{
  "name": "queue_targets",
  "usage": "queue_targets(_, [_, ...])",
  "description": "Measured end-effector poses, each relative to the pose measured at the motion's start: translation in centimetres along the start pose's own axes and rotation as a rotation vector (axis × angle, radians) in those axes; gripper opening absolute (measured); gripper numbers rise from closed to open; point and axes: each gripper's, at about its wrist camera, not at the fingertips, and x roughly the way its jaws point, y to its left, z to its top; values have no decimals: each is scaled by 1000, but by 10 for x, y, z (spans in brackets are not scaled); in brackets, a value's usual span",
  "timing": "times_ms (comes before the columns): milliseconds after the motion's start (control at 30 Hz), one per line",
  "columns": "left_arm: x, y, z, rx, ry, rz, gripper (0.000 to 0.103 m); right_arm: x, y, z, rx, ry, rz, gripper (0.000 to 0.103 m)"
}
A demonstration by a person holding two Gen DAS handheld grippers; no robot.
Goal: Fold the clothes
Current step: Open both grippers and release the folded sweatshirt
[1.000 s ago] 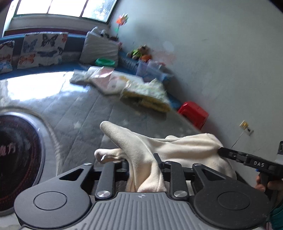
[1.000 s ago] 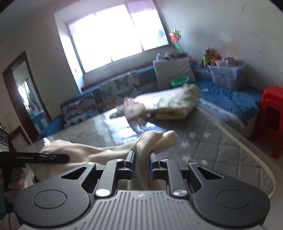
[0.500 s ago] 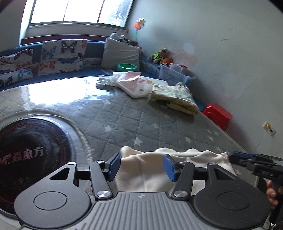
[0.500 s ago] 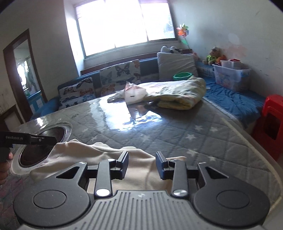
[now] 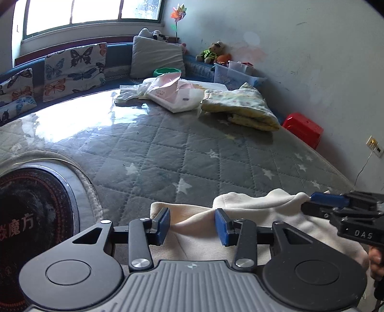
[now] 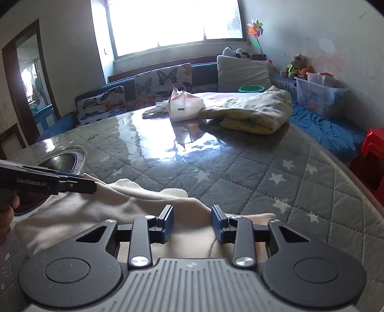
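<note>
Left gripper (image 5: 192,225) and right gripper (image 6: 192,223) spread wide, empty, over cream garment (image 5: 259,216), clear bin (image 6: 319,96) contents unclear

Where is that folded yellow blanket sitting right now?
The yellow blanket lies at the far right of the quilted grey mat, beside the pink plastic bag, well beyond the cream garment under both grippers.

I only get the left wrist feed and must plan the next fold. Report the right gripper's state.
Observer: The right gripper is open, jaws apart over the cream garment, holding nothing.
Operator: Describe the garment's edge on that side.
Observer: Its corner lies flat on the star-quilted cover, close beside the gripper.
Operator: Check the room to my left.
Observer: An open doorway stands left of the window.
</note>
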Motion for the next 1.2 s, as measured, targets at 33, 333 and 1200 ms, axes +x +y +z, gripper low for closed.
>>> queue_targets(33, [-2, -2, 1, 3, -9, -13, 44, -1, 2, 1, -4, -5, -5, 38])
queue_targets(333, [18, -19, 6, 66, 24, -47, 45, 17, 27, 10, -64, -2, 6, 52])
queue_targets(1200, [-74, -13, -56, 16, -112, -110, 47, -63, 36, -41, -153, -91, 63, 84])
